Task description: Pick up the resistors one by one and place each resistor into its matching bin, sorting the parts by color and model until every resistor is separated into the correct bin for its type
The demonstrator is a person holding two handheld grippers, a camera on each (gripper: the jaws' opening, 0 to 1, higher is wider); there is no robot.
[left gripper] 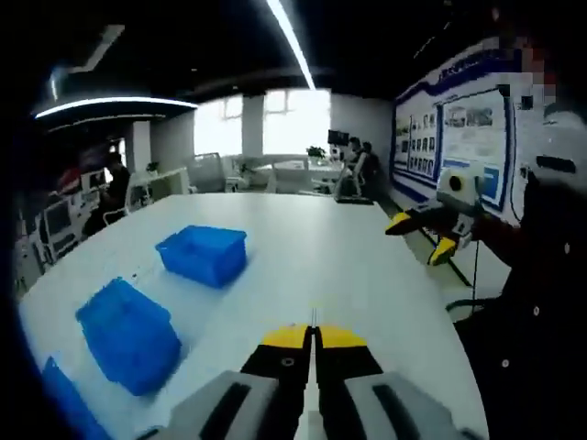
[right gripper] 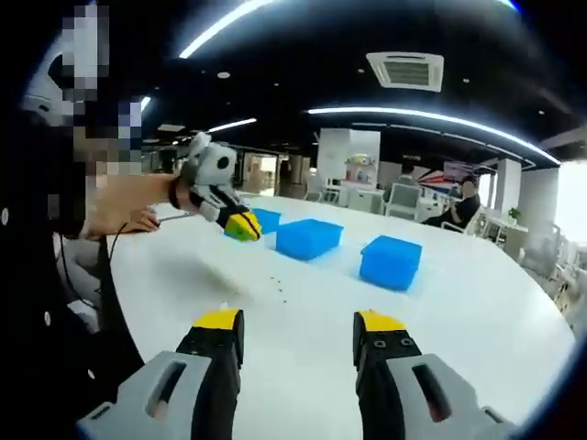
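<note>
Hovering above the white table (left gripper: 367,266), the left gripper (left gripper: 314,332) has its yellow-tipped jaws pressed together with nothing between them. Two blue bins (left gripper: 204,254) (left gripper: 128,335) sit at ten and eight o'clock in the left gripper view. The right gripper (right gripper: 298,323) hangs with jaws spread wide and empty. Tiny resistors (right gripper: 277,286) lie scattered on the table at twelve o'clock from those jaws, with three blue bins (right gripper: 308,237) (right gripper: 392,261) (right gripper: 267,219) beyond them, the third partly hidden.
</note>
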